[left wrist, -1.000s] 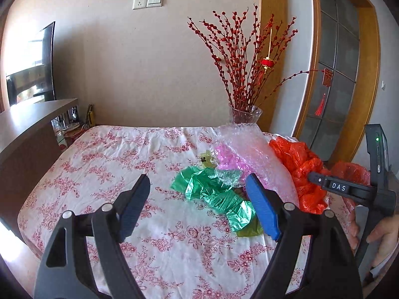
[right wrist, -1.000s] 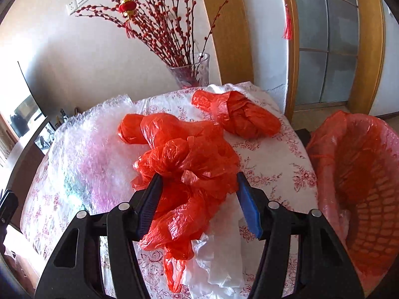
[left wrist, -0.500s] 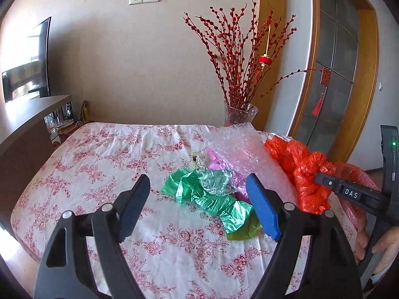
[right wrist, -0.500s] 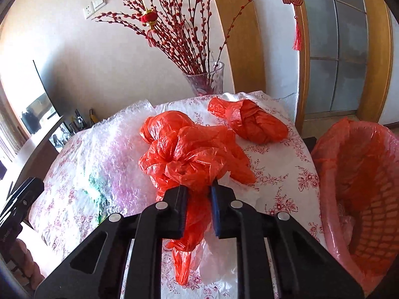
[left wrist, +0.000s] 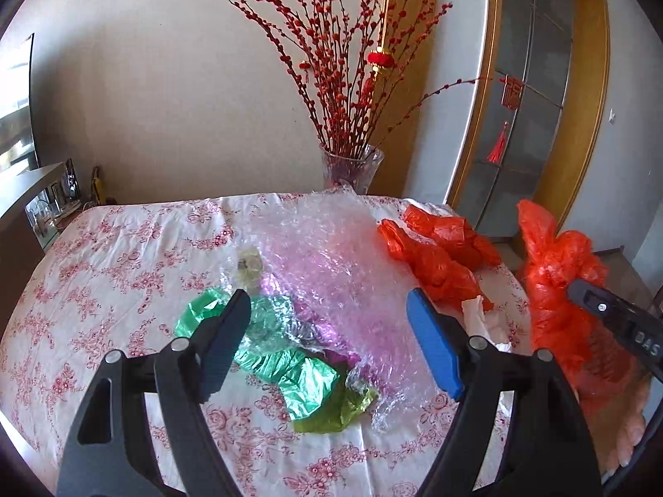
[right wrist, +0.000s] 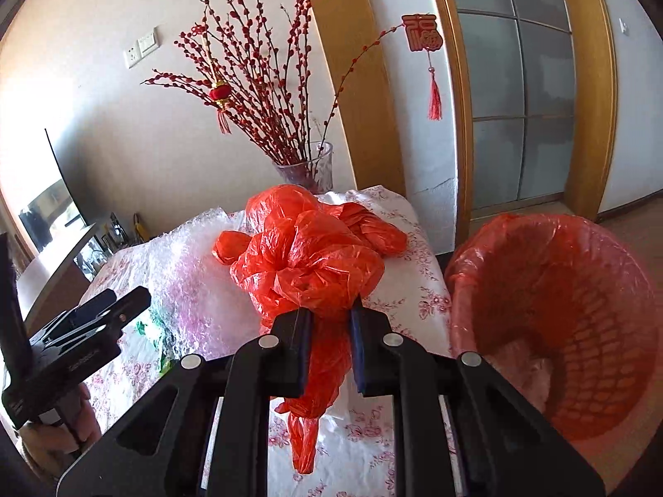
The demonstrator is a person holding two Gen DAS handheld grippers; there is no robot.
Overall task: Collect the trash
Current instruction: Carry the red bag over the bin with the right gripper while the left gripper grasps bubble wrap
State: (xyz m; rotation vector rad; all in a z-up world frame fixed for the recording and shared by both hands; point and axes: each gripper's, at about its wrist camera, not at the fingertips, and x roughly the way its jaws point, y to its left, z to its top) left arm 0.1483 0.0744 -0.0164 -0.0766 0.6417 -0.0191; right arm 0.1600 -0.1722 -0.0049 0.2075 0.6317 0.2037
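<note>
Red plastic bag (right wrist: 306, 265) pinched between closed right tongs (right wrist: 330, 348); left tongs (left wrist: 327, 339) open.

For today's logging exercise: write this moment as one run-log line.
right gripper: shut on red bag | left gripper: open | basket: beside table

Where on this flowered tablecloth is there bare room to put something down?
The tablecloth is bare between the green foil and the wall-side edge, and along its near edge. The other half is crowded: bubble wrap, then red bags up to the vase.
</note>
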